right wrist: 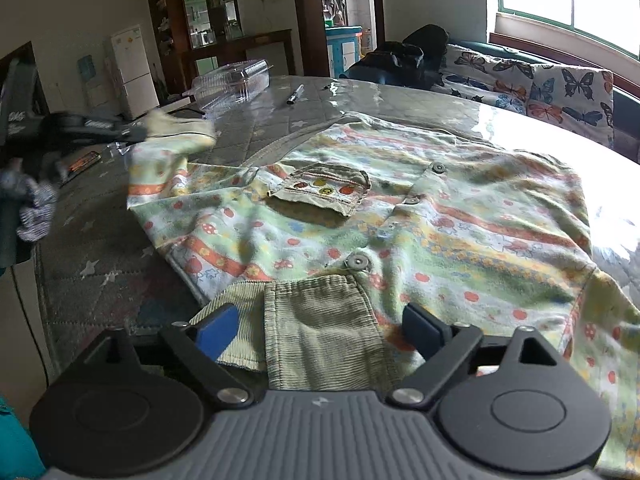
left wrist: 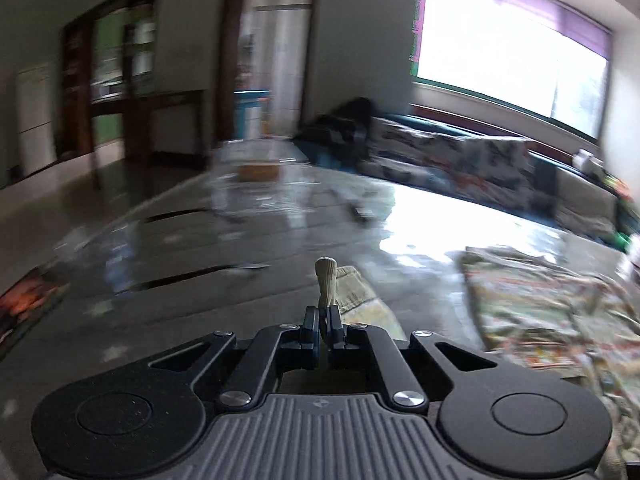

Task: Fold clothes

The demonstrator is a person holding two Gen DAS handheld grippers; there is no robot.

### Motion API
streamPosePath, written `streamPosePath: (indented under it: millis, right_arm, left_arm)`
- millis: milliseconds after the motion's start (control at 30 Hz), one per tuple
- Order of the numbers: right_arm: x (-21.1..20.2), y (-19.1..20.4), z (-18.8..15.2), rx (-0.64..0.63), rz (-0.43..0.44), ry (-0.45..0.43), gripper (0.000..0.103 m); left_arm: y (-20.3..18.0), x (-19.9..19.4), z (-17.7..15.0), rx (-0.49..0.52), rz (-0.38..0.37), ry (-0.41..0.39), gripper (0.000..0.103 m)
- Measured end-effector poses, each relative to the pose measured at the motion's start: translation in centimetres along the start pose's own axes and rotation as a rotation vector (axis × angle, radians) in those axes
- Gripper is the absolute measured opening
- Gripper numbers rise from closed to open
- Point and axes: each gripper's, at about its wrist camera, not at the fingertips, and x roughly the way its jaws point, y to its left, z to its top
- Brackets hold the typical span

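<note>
At the far left of the right wrist view, the left gripper (right wrist: 134, 132) is clenched on the sleeve cuff (left wrist: 326, 284) of the printed child's jacket (right wrist: 400, 220) — lifting it clear of the table (right wrist: 100, 272), presumably to carry the sleeve inward across the body. The jacket itself lies spread front-up on the quilted table, its little pocket (right wrist: 320, 196) and snaps showing. At the near hem, the right gripper (right wrist: 320, 332) stands released, jaws wide on either side of the corduroy hem band (right wrist: 320, 332) without pinching it — likely poised to take that edge. A pen (right wrist: 295, 94) and clear plastic box (right wrist: 232, 80) sit well beyond.
</note>
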Motion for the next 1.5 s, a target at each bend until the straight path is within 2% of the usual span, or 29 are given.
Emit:
streamPosePath:
  millis: [67, 167, 333, 467, 567, 600, 633, 700, 833, 933, 1033, 1167, 1300, 1500]
  right_arm:
    - [0.0, 0.0, 0.0, -0.001, 0.0, 0.001, 0.092]
    - [0.1, 0.0, 0.0, -0.002, 0.001, 0.002, 0.093]
    - [0.1, 0.0, 0.0, -0.007, -0.005, 0.005, 0.096]
    - [0.2, 0.0, 0.0, -0.008, -0.011, 0.008, 0.099]
    - [0.3, 0.0, 0.0, -0.004, -0.019, 0.01, 0.101]
    - [0.2, -0.1, 0.0, -0.002, -0.02, 0.009, 0.101]
    - [0.2, -0.1, 0.0, 0.001, -0.021, 0.01, 0.103]
    - [0.2, -0.1, -0.1, 0.006, -0.022, 0.01, 0.103]
    - [-0.2, -0.3, -0.3, 0.016, -0.011, 0.007, 0.103]
    - [-0.7, -0.4, -0.5, 0.022, -0.005, -0.001, 0.103]
    - [-1.5, -0.6, -0.5, 0.029, -0.002, -0.021, 0.103]
    - [-2.2, -1.1, -0.6, 0.041, -0.03, -0.042, 0.103]
    - [-3.2, -2.1, -0.8, 0.078, -0.061, -0.069, 0.103]
    - [-3.9, -4.1, -1.9, 0.157, -0.095, -0.071, 0.103]
  left_arm:
    - [2.0, -0.5, -0.6, -0.034, 0.065, 0.009, 0.004]
    - [4.5, -0.8, -1.8, -0.088, 0.126, 0.041, 0.004]
    - [5.7, -0.7, -2.9, -0.101, 0.2, 0.084, 0.003]
    - [5.2, -1.4, -2.1, -0.119, 0.169, 0.08, 0.006]
    - [2.6, -1.6, -1.2, -0.091, 0.06, 0.071, 0.011]
    - [1.7, -1.5, -1.1, -0.072, 0.031, 0.071, 0.018]
    - [0.7, -1.2, -1.0, -0.054, 0.001, 0.079, 0.03]
    - [-1.2, -0.6, -1.0, -0.016, -0.055, 0.097, 0.044]
    - [-4.0, 0.7, -1.7, 0.081, -0.063, 0.12, 0.047]
    - [-4.1, 1.7, -2.5, 0.095, -0.045, 0.154, 0.047]
    - [-4.0, 1.5, -2.9, 0.146, 0.02, 0.126, 0.054]
    - [-3.4, 1.3, -2.6, 0.134, 0.045, 0.135, 0.055]
    - [-4.2, 0.6, -1.9, 0.128, -0.01, 0.124, 0.055]
    - [-8.6, -1.0, -2.3, 0.184, -0.175, 0.129, 0.059]
